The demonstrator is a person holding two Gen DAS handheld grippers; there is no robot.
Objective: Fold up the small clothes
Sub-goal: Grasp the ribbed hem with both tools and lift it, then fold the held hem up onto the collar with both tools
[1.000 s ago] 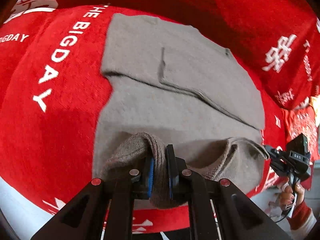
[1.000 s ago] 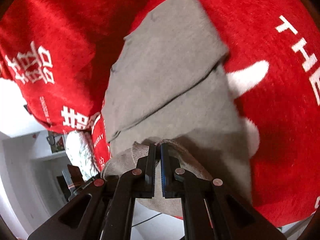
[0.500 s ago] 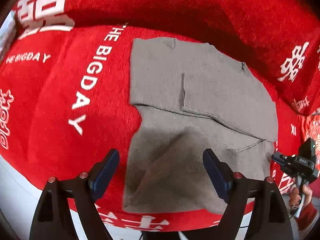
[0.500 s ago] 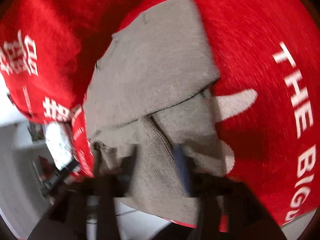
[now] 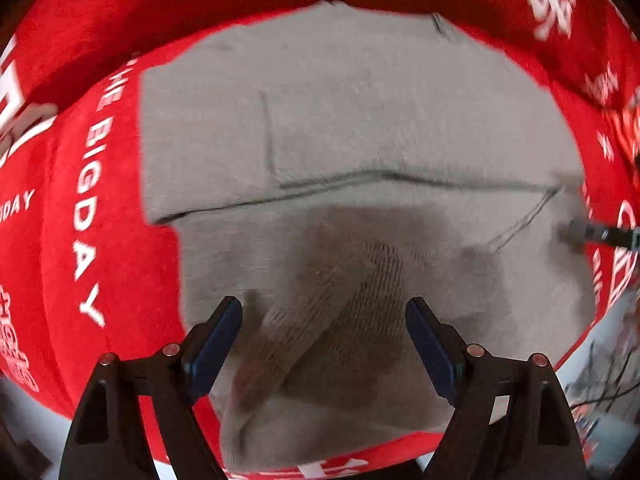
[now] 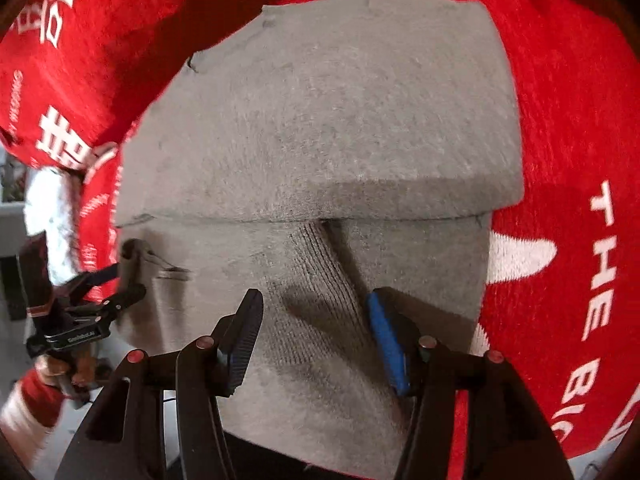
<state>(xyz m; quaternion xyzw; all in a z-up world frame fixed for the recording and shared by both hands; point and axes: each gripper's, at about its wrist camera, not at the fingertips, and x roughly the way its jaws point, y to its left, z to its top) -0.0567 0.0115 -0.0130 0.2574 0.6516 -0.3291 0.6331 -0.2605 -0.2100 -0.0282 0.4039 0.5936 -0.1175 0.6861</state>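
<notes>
**Left wrist and right wrist views: both grippers spread above a grey knit garment**

Left wrist view looks straight down on a grey knit garment (image 5: pixel 360 128) spread flat over a red fleece blanket (image 5: pixel 100 240) printed with white lettering. The garment fills the middle of the frame, and a folded layer crosses it from left to right, its edge showing as a dark line just above centre. At the bottom, the left gripper (image 5: pixel 323 340) has its two blue-padded fingers standing wide apart. A ribbed part of the garment lies below the gap, but the pads do not press on it. These jaws have just been opening, and nothing is held between them. At the right edge of the frame, the tip of the other tool pokes in over the garment's side.

Right wrist view shows the same garment (image 6: pixel 340 120) from the other side, filling the centre, with the folded upper layer forming a thick edge across the middle. The blanket (image 6: pixel 580 120) surrounds it, with white letters down the right side. At the bottom centre, the right gripper (image 6: pixel 314 320) has its fingers parted, one black pad on the left and one blue pad on the right. A ribbed band of knit runs under the gap, unclamped. These jaws have also just been opening. At the lower left, the left gripper (image 6: pixel 130 274) appears beside the garment's edge, held by a hand (image 6: pixel 64 368) with a red and white sleeve (image 6: pixel 28 404).
</notes>
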